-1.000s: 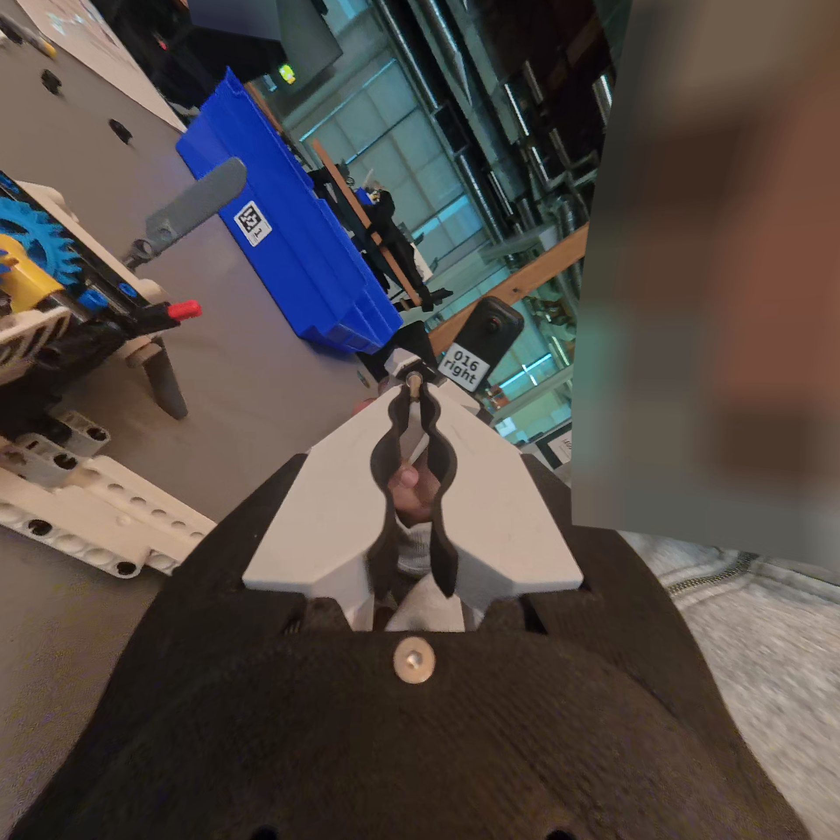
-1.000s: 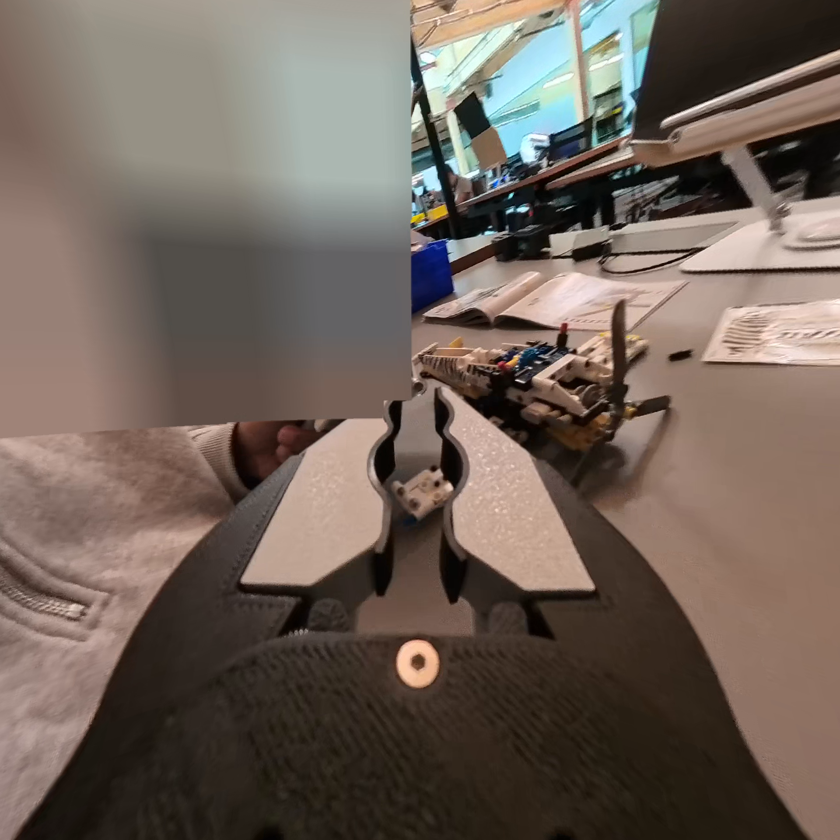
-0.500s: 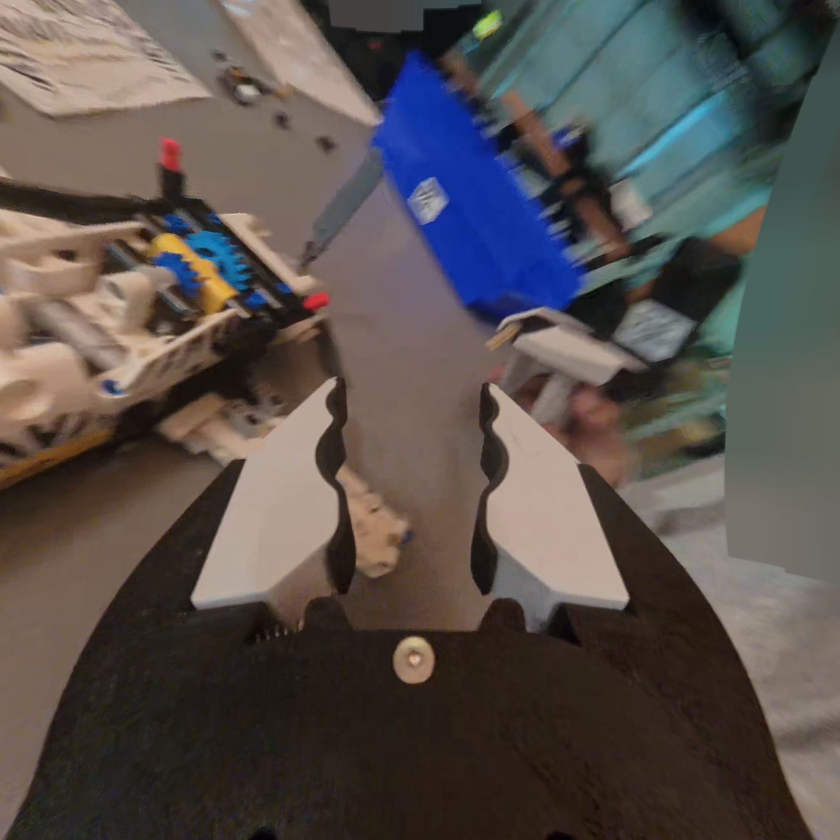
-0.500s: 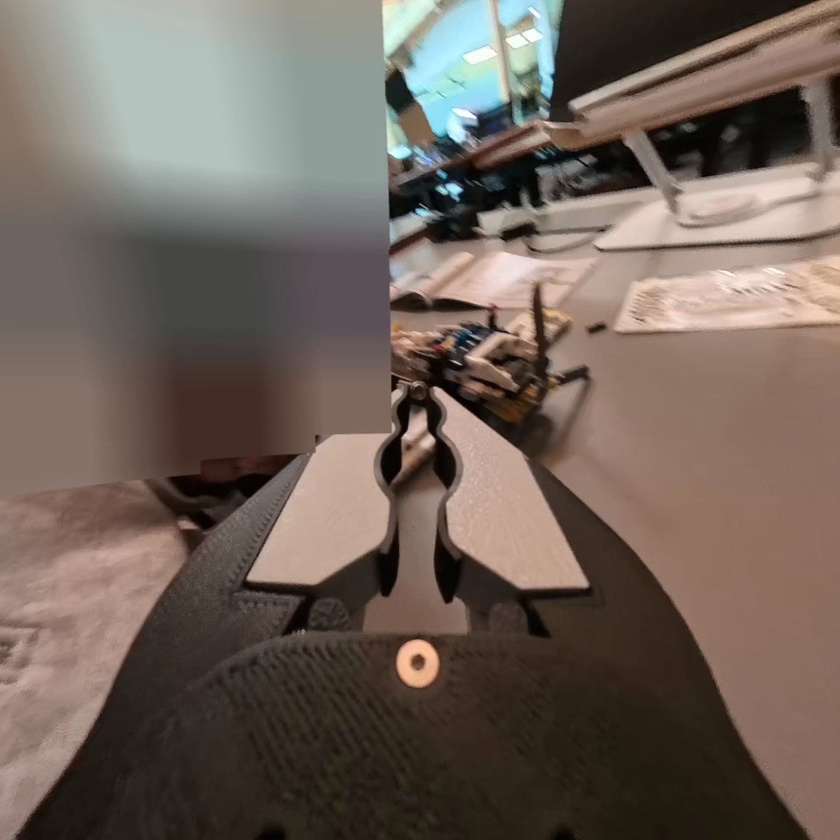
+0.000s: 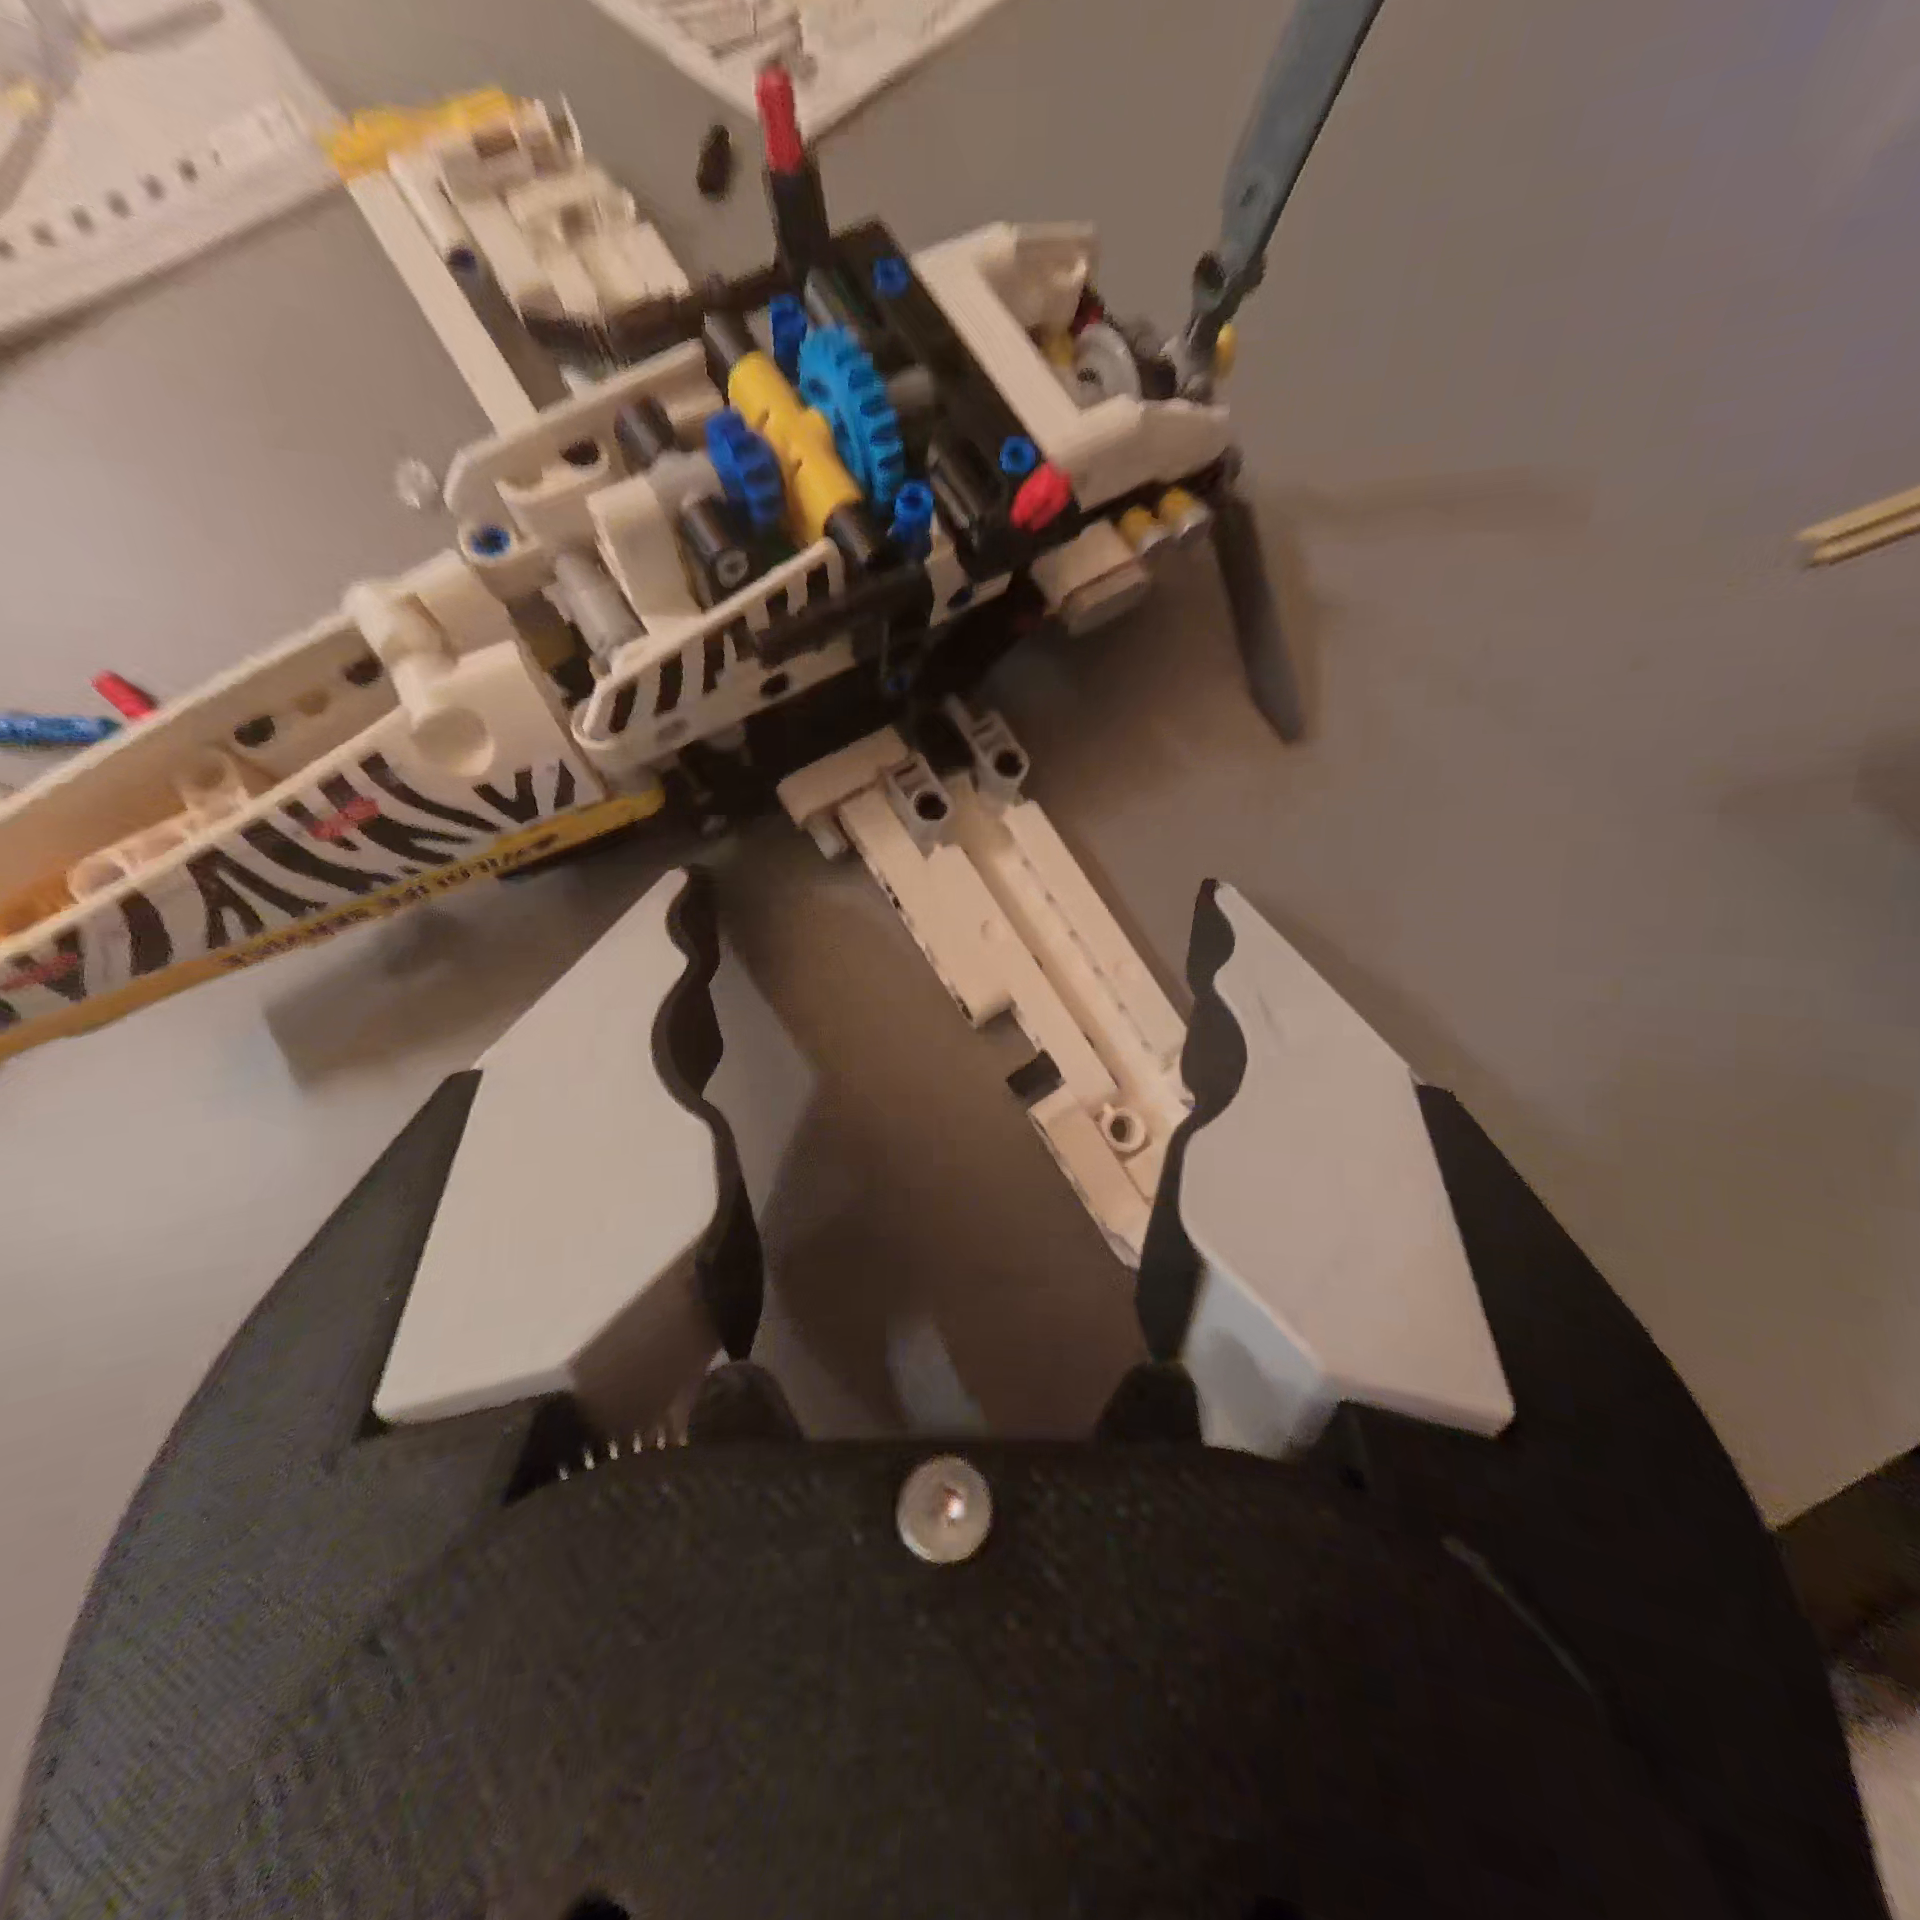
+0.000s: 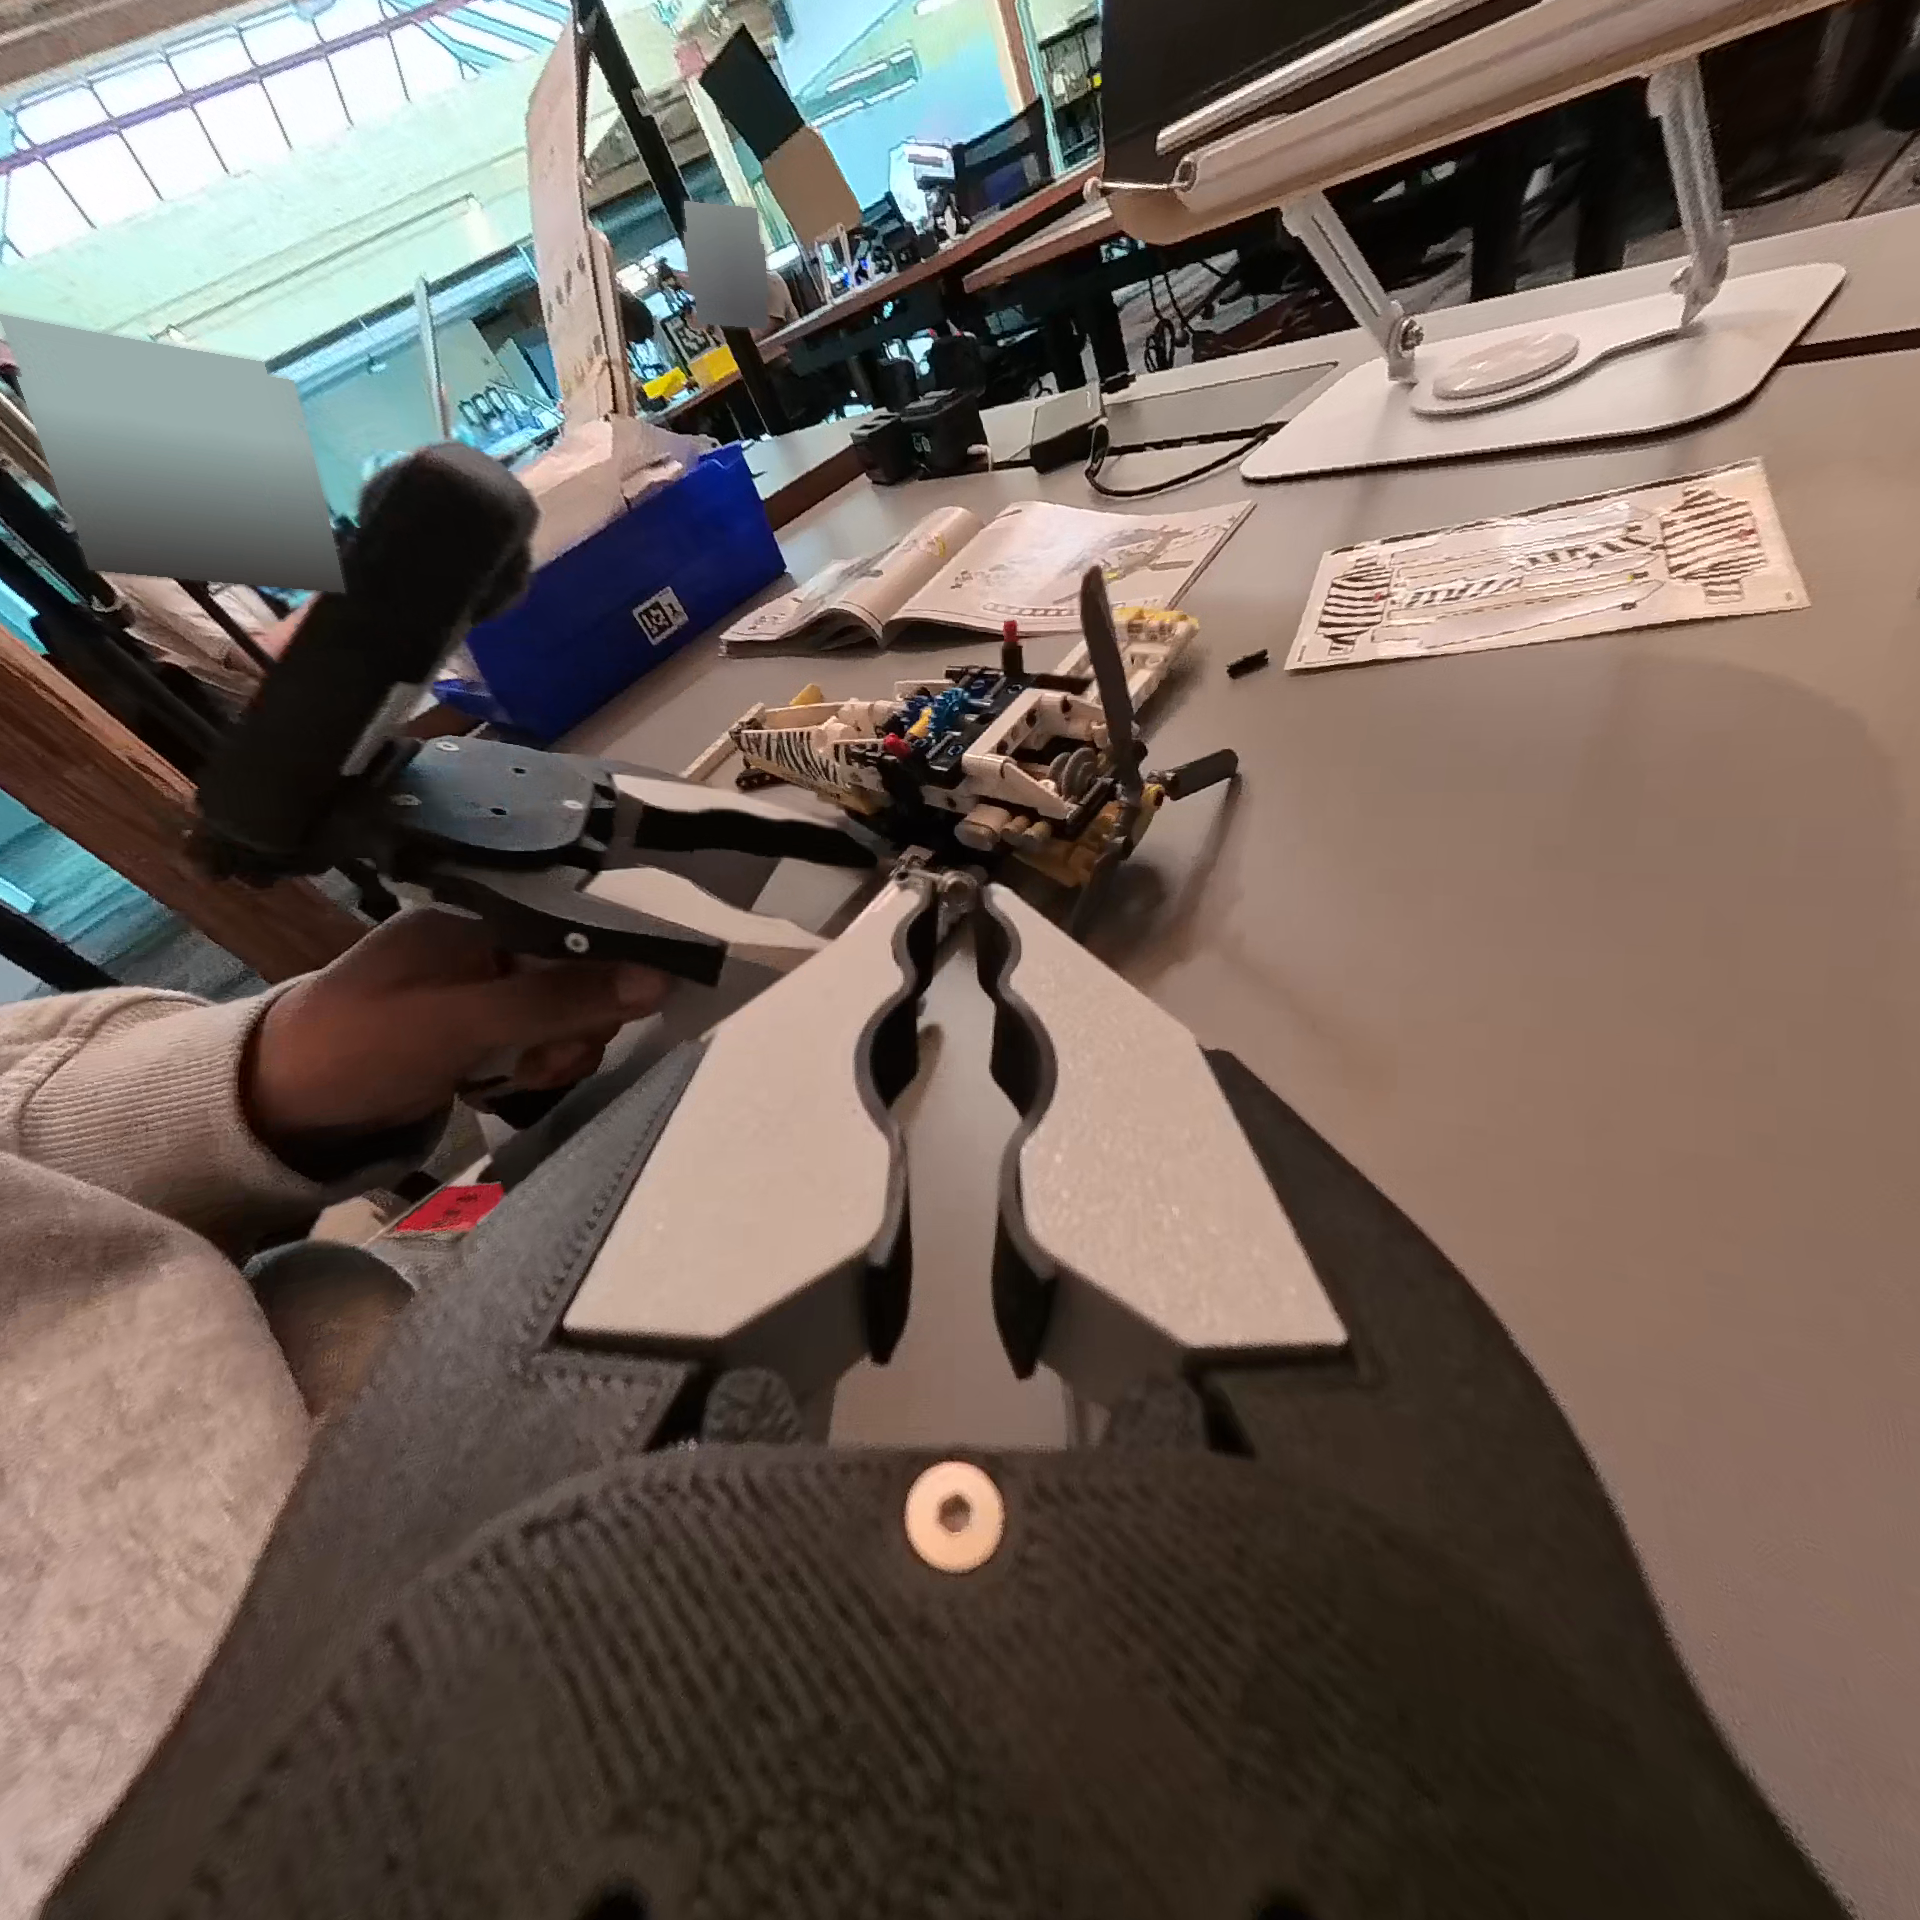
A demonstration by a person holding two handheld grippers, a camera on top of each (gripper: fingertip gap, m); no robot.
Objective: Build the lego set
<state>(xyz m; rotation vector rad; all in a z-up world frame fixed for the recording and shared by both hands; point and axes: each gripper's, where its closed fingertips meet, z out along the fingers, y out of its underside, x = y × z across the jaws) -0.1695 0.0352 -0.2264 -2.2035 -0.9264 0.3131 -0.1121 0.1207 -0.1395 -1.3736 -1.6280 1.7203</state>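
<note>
The lego plane model [image 5: 810,499] is white with zebra stripes, blue gears and a grey propeller [image 5: 1268,156]. It lies on the grey table [image 5: 1558,831]. My left gripper [image 5: 945,894] is open and empty. It hovers just above the model's white wing [image 5: 1039,987], which runs between the jaws. My right gripper [image 6: 948,904] is shut on a small grey lego piece [image 6: 956,883] at its tips, just short of the model [image 6: 966,758]. The left gripper [image 6: 847,904] also shows in the right wrist view, open, beside the right gripper's tips.
A blue bin [image 6: 623,592], an open instruction booklet [image 6: 997,561] and a sticker sheet [image 6: 1548,582] lie behind the model. A metal laptop stand [image 6: 1558,353] stands at the back right. A black pin [image 6: 1247,662] lies near the sheet. Blue and red axles [image 5: 52,725] lie at the left.
My left gripper has opened, letting go of the small piece, and swung from the right gripper's tips to over the model's wing. My right gripper has closed on the small grey piece.
</note>
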